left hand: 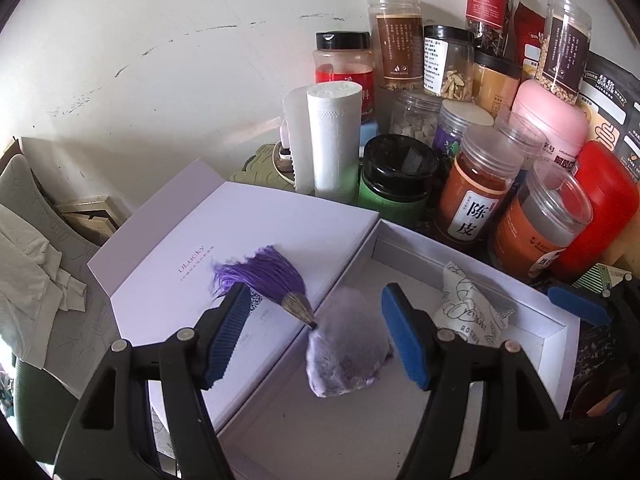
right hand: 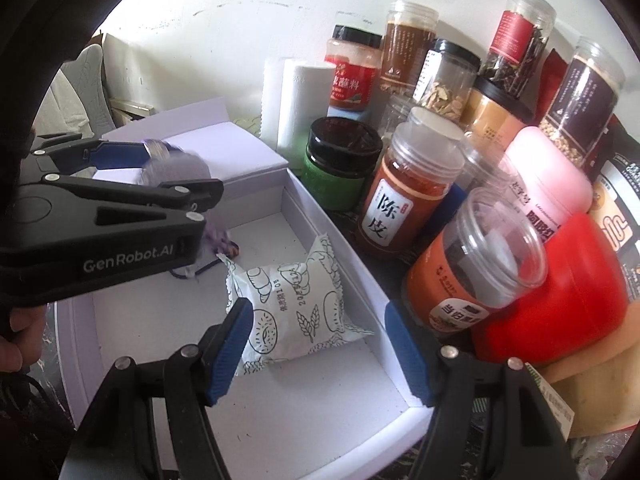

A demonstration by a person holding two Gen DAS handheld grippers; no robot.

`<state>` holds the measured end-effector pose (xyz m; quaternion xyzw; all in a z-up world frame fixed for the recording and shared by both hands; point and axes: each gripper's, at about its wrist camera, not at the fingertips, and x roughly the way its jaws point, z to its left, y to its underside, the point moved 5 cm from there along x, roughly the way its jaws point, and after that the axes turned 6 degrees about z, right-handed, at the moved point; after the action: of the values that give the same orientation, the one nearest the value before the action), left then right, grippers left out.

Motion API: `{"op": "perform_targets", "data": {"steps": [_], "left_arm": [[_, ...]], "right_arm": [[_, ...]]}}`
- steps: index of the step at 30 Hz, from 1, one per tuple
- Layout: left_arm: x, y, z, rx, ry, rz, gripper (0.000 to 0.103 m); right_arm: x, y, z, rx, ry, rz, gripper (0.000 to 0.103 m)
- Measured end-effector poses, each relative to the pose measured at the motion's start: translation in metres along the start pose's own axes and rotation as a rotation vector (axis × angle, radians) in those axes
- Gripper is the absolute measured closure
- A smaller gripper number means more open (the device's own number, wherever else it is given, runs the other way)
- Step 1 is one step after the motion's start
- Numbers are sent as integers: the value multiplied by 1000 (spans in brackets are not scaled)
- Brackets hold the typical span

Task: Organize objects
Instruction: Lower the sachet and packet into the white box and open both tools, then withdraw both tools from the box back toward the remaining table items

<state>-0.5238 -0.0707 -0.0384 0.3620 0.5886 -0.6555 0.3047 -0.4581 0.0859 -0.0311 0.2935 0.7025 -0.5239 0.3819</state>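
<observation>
An open white box lies in front of me, its lid folded out to the left. A purple sachet with a purple tassel hangs blurred between the fingers of my open left gripper, over the box; the tassel rests on the lid. In the right wrist view the sachet shows by the left gripper. A white printed snack packet lies in the box. My right gripper is open and empty just above the packet.
Many jars and bottles crowd the right and back: an orange-labelled jar, a green jar, a red container, a pink bottle. A white paper roll stands behind the lid. Cloth lies at left.
</observation>
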Motion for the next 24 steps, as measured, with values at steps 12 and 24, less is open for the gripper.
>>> {"op": "perform_targets", "data": {"steps": [12, 24], "left_arm": [[-74, -1, 11, -18, -42, -66, 36], [-165, 12, 15, -28, -64, -137, 35]], "right_arm": [[-57, 1, -8, 15, -12, -69, 34], [-134, 9, -10, 13, -10, -159, 34]]}}
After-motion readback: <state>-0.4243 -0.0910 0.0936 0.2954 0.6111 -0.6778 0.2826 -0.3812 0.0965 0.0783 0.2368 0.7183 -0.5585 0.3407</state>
